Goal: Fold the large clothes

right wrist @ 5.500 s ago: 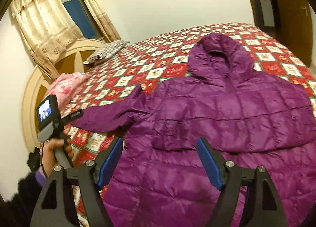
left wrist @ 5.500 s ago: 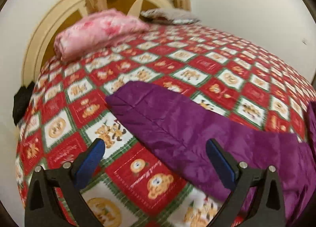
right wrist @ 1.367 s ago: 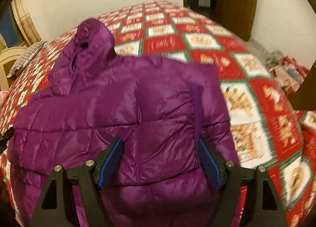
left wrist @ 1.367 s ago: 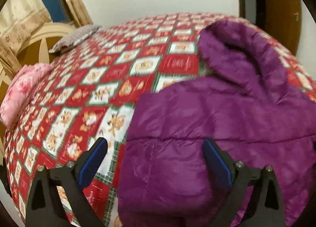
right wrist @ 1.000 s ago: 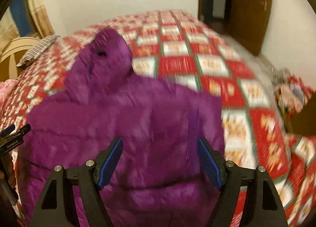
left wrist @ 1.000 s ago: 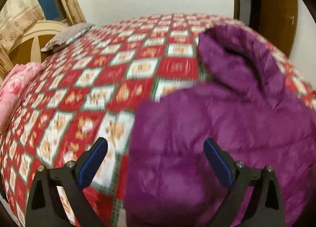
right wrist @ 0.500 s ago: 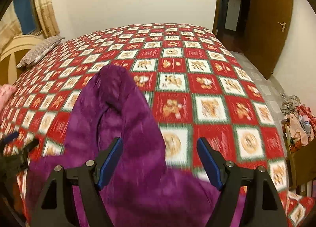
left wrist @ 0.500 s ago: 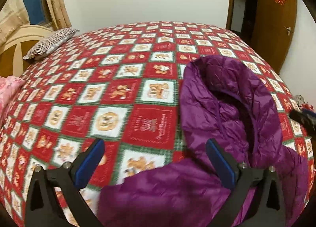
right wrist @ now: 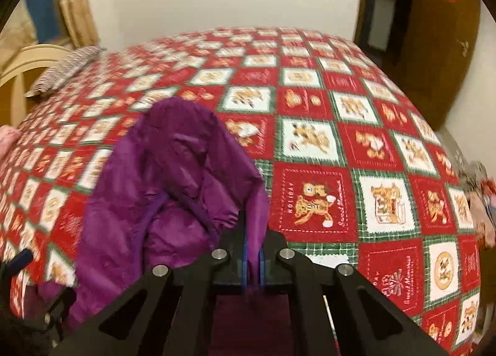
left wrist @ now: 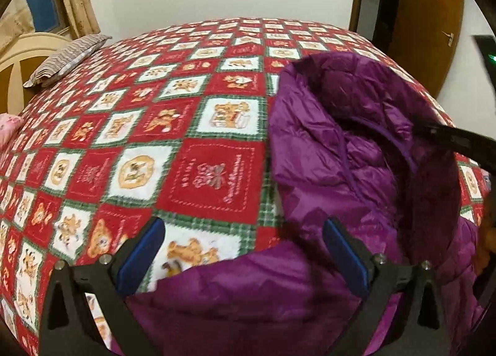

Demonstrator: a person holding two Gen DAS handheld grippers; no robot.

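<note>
A purple hooded puffer jacket (left wrist: 356,151) lies on the bed, its hood (right wrist: 173,163) open towards me. In the right wrist view my right gripper (right wrist: 253,250) is shut on the hood's right edge, purple fabric pinched between its blue pads. Its dark arm (left wrist: 455,139) crosses the hood at the right of the left wrist view. My left gripper (left wrist: 241,232) is open above the hood's left side and the jacket's shoulder, with nothing pressed between its fingers. The jacket's lower body is out of view.
The bed carries a red, white and green checked bear-print cover (left wrist: 124,139). A striped pillow (left wrist: 68,58) lies by the cream headboard (left wrist: 18,61), with pink bedding (left wrist: 7,126) at the left edge. A brown door (left wrist: 434,30) stands far right. Loose clothes (right wrist: 483,194) lie beside the bed.
Both grippers have moved up the jacket from its body to the hood. The right gripper's jaws, wide open half a second ago, have shut on the hood's edge.
</note>
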